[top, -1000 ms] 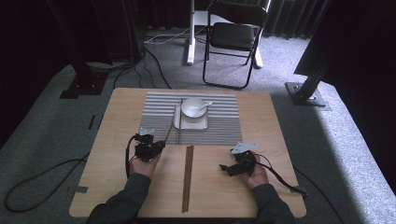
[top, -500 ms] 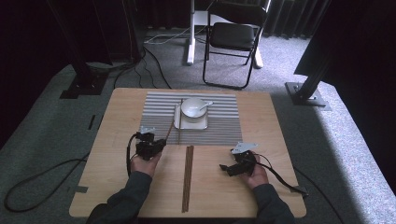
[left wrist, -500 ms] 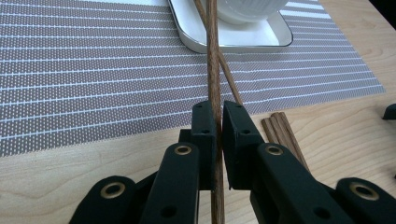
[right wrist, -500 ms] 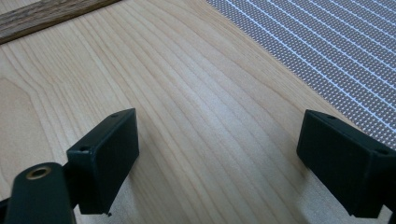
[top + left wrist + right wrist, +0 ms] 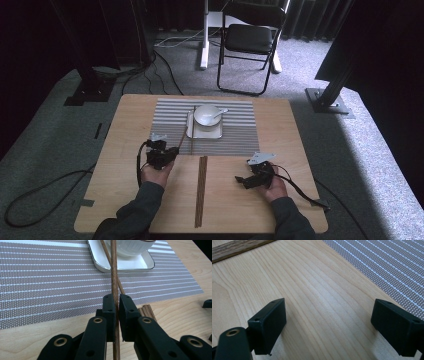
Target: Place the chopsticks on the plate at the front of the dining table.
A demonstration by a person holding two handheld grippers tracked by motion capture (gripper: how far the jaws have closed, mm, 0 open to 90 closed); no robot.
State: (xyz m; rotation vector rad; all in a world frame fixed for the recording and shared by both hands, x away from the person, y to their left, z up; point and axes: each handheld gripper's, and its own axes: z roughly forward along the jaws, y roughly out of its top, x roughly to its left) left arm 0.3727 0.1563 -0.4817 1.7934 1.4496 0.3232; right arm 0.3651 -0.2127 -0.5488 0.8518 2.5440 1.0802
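Note:
My left gripper (image 5: pixel 167 154) (image 5: pixel 117 305) is shut on a brown wooden chopstick (image 5: pixel 114 277), which runs between the pads and points over the white tray (image 5: pixel 140 263) toward the white bowl (image 5: pixel 127 247). A second chopstick (image 5: pixel 107 255) lies slanted beneath it, across the tray's edge and the striped placemat (image 5: pixel 50 277). In the high view the bowl (image 5: pixel 206 115) holds a spoon (image 5: pixel 220 112) and sits on the tray (image 5: pixel 204 133). My right gripper (image 5: pixel 242 181) (image 5: pixel 329 325) stands open just over bare wood, with nothing between its jaws.
A bundle of dark chopsticks (image 5: pixel 201 190) (image 5: pixel 237 248) lies lengthwise on the table between my two hands. The placemat (image 5: pixel 235 137) (image 5: pixel 387 262) covers the far middle of the wooden table (image 5: pixel 125 125). A folding chair (image 5: pixel 250 40) stands on the carpet beyond.

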